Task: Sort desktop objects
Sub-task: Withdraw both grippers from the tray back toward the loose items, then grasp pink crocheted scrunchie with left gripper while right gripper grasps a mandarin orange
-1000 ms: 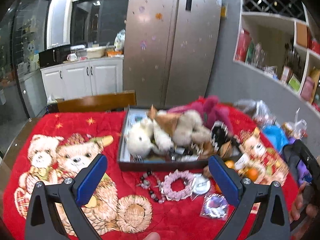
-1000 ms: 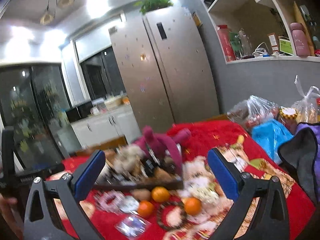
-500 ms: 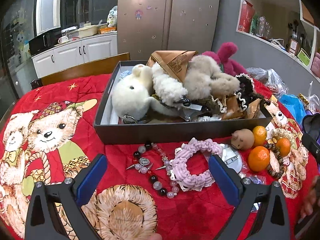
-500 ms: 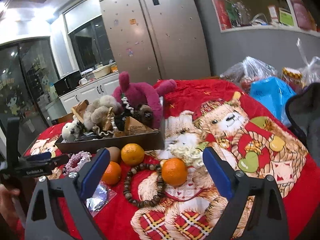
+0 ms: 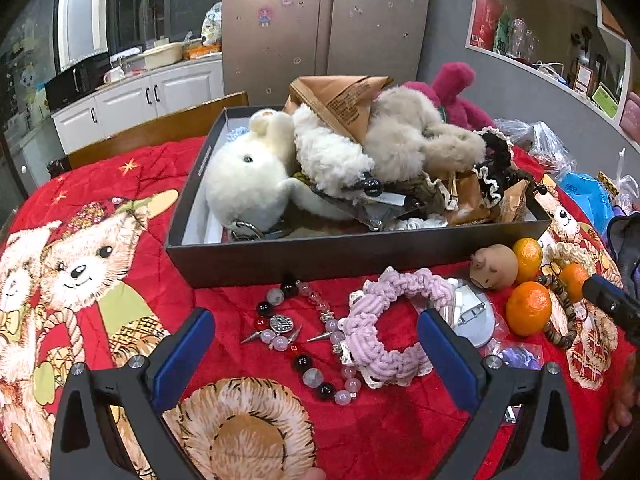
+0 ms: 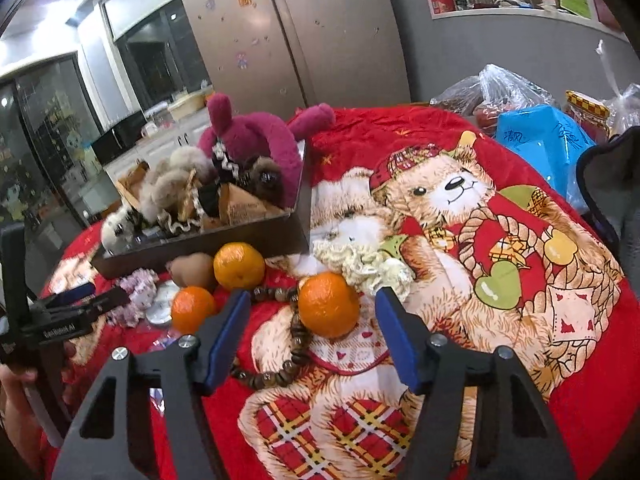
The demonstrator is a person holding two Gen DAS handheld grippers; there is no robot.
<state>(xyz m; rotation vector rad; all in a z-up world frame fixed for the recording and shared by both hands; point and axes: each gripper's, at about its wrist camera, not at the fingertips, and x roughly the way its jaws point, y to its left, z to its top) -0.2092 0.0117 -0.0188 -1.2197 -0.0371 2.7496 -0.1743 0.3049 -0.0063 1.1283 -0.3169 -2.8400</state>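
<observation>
A dark box (image 5: 304,258) full of plush toys stands on the red bear blanket; it also shows in the right wrist view (image 6: 224,242). In front of it lie a beaded bracelet (image 5: 298,328), a lilac scrunchie (image 5: 386,328), a brown toy (image 5: 494,267) and three oranges. My left gripper (image 5: 316,354) is open, low over the bracelet and scrunchie. My right gripper (image 6: 312,330) is open, its blue pads either side of one orange (image 6: 328,304) that lies on a wooden bead bracelet (image 6: 280,372). A cream scrunchie (image 6: 362,264) lies just behind.
Plastic bags (image 6: 500,96), a blue pack (image 6: 540,140) and a jar (image 6: 584,110) crowd the table's far right. A dark bag (image 6: 616,184) lies at the right edge. A fridge (image 5: 326,24) and a wooden chair (image 5: 156,132) stand behind the table.
Both grippers have come down and forward toward the table. The left one now hangs over the bracelet and scrunchie. The right one has narrowed and now brackets an orange.
</observation>
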